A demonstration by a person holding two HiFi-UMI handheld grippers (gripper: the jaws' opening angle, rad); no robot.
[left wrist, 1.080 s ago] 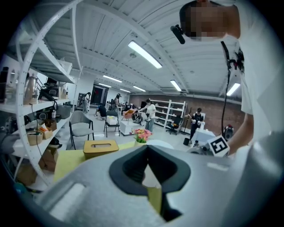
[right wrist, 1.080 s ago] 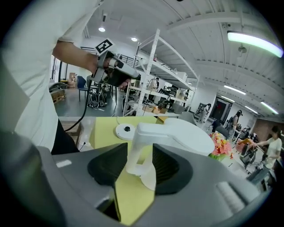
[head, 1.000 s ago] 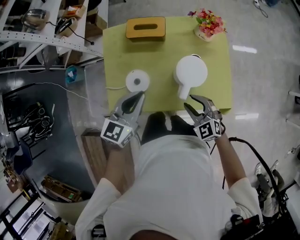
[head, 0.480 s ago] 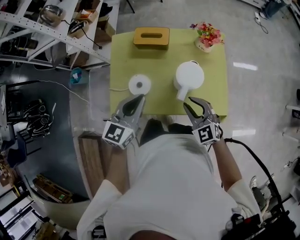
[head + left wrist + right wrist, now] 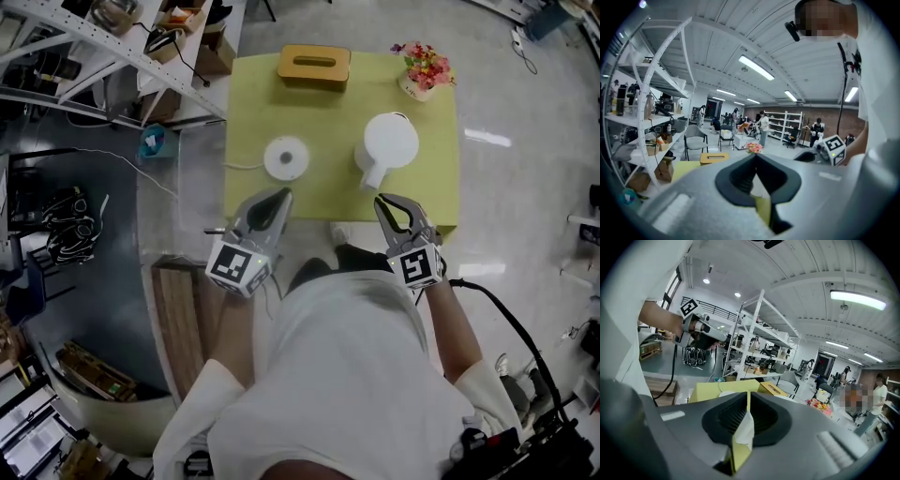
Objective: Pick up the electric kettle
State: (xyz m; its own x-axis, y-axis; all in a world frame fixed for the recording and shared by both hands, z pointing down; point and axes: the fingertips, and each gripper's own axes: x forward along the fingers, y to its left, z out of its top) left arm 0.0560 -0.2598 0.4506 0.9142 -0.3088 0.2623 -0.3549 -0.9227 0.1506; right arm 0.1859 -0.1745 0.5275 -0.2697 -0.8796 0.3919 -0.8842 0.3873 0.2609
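Shows a yellow table (image 5: 337,122) bearing the white electric kettle (image 5: 388,142) upright on its right half, apart from both grippers. Puts the left gripper (image 5: 279,194) at the near table edge with jaws shut tip to tip on nothing, and the right gripper (image 5: 392,202) just short of the kettle, jaws closing to a thin slit with nothing between them. Leaves a tan tissue box (image 5: 313,66) at the far edge, the round kettle base (image 5: 286,157) left of the kettle, and a small flower pot (image 5: 427,70) at the far right corner.
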